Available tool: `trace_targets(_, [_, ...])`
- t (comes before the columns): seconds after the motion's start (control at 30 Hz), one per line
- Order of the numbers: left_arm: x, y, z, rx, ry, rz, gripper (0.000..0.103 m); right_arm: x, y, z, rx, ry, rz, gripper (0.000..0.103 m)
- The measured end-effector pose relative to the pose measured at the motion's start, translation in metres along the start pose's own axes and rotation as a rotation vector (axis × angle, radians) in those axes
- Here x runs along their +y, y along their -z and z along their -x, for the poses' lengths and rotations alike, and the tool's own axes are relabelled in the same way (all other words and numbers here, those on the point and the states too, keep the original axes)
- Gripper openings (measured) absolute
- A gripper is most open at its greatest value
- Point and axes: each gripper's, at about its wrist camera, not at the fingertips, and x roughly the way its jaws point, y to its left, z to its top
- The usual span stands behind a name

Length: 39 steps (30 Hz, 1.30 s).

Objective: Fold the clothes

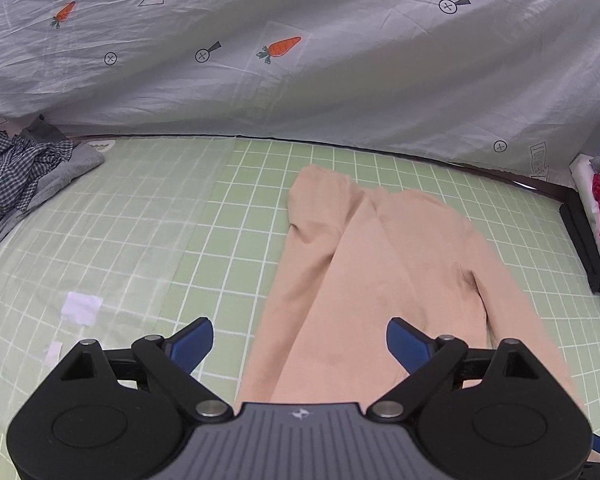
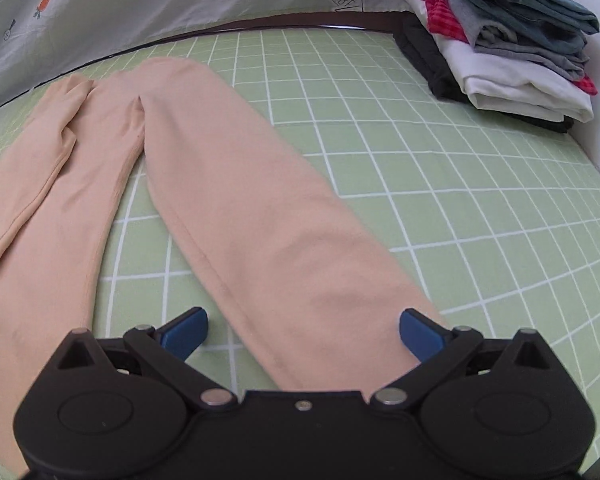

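Peach trousers [image 1: 380, 264] lie flat on the green checked sheet [image 1: 148, 240], waistband at the far end. In the right wrist view both legs of the trousers [image 2: 236, 200] run toward me, spread apart in a V. My left gripper [image 1: 300, 344] hovers over the near part of one leg, its blue pads [image 1: 196, 340] wide apart and holding nothing. My right gripper [image 2: 303, 334] hangs above the other leg near its lower end, jaws wide with the cloth lying loose beneath them, not pinched.
A rumpled pile of checked and grey clothes [image 1: 24, 176] lies at the far left. A stack of folded clothes [image 2: 504, 44] sits at the far right corner. A grey carrot-print cloth [image 1: 284, 48] hangs behind the bed. White paper scraps [image 1: 82, 308] lie near left.
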Motion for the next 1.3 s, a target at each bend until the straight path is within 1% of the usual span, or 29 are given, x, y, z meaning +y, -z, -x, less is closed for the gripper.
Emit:
trace_targets(0.33, [-0.018,0.039,0.011,0.052,-0.036,0.023,0.094,-0.030,0.011,0.003,-0.050,-0.017,0.006,0.103])
trace_targets(0.53, [-0.025,0.053,0.013,0.082,-0.048,0.011,0.094,-0.033,0.013,0.003,-0.069,-0.022,0.001,0.103])
trace_targets(0.7, [-0.024,0.057,0.014,0.101,-0.059,0.010,0.094,-0.033,0.012,0.003,-0.059,-0.033,0.003,0.102])
trace_targets(0.73, [-0.023,0.058,0.013,0.105,-0.062,0.012,0.094,-0.034,0.012,0.004,-0.060,-0.035,0.003,0.099])
trace_targets(0.77, [-0.022,0.059,0.012,0.110,-0.063,0.013,0.094,-0.034,0.012,0.006,-0.063,-0.035,0.004,0.093])
trace_targets(0.8, [-0.020,0.059,0.011,0.115,-0.064,0.013,0.094,-0.035,0.012,0.007,-0.065,-0.036,0.004,0.090])
trace_targets(0.83, [-0.018,0.059,0.010,0.121,-0.065,0.016,0.094,-0.035,0.011,0.009,-0.067,-0.036,0.002,0.082])
trace_targets(0.87, [-0.016,0.059,0.009,0.126,-0.066,0.019,0.094,-0.035,0.011,0.011,-0.070,-0.033,-0.002,0.067])
trace_targets(0.9, [-0.013,0.058,0.008,0.129,-0.062,0.022,0.094,-0.034,0.010,0.013,-0.075,-0.027,-0.008,0.056])
trace_targets(0.93, [-0.010,0.058,0.007,0.131,-0.057,0.023,0.094,-0.033,0.008,0.014,-0.076,-0.018,-0.018,0.032])
trace_targets(0.97, [-0.007,0.056,0.006,0.132,-0.052,0.022,0.094,-0.032,0.007,0.014,-0.076,-0.008,-0.027,0.017])
trace_targets(1.07, [0.004,0.050,0.004,0.127,-0.044,0.019,0.094,-0.031,0.001,0.013,-0.068,-0.005,-0.091,0.012])
trace_targets(1.2, [0.031,0.039,-0.001,0.117,-0.034,0.036,0.094,-0.023,-0.013,0.011,-0.064,-0.022,-0.182,0.011])
trace_targets(1.3, [0.054,0.030,-0.005,0.111,-0.032,0.050,0.094,0.003,-0.036,0.018,-0.119,-0.035,-0.174,0.011])
